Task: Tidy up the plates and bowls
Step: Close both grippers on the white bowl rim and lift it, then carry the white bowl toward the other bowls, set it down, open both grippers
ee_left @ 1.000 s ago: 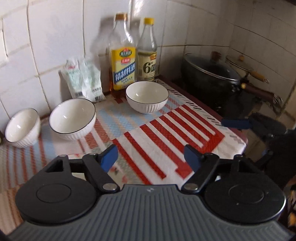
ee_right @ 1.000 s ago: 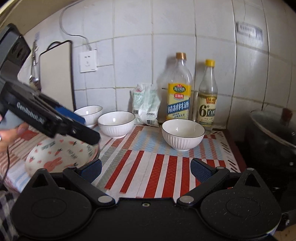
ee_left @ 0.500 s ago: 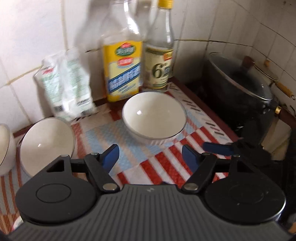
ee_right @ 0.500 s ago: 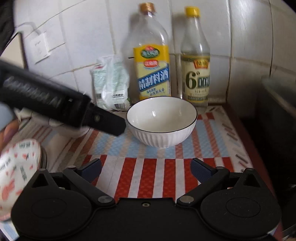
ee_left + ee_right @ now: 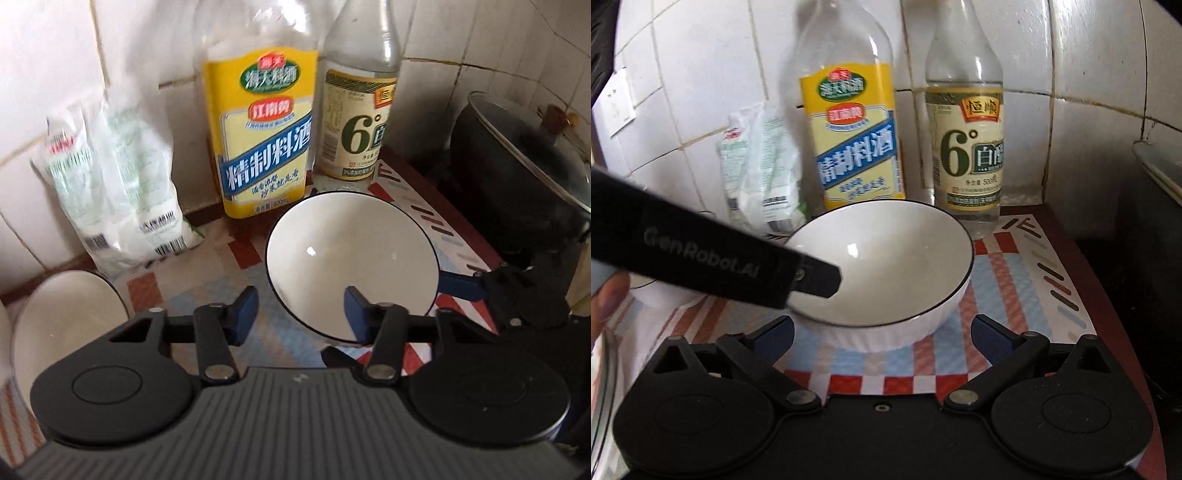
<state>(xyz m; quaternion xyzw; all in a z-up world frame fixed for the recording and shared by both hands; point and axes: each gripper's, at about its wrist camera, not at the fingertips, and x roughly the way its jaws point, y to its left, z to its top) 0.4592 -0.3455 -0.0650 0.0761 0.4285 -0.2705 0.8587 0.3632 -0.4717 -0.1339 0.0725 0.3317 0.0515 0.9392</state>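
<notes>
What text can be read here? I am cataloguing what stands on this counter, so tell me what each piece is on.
"海天料酒", "精制料酒": yellow-label bottle.
"800mL": foot of the same label.
"恒顺", "6°", "500mL": white-label bottle.
"GenRobot.AI": side of the left gripper.
Plastic bag: red and green print and barcode too blurred to read.
Small print on both bottle labels: too small to read.

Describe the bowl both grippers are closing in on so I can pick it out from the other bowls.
Start at the tiled wall's two tall bottles. The white bowl sits right in front of them on the striped mat. Unlike the other bowl, further left past the plastic bag, it has the left gripper at its near rim.
</notes>
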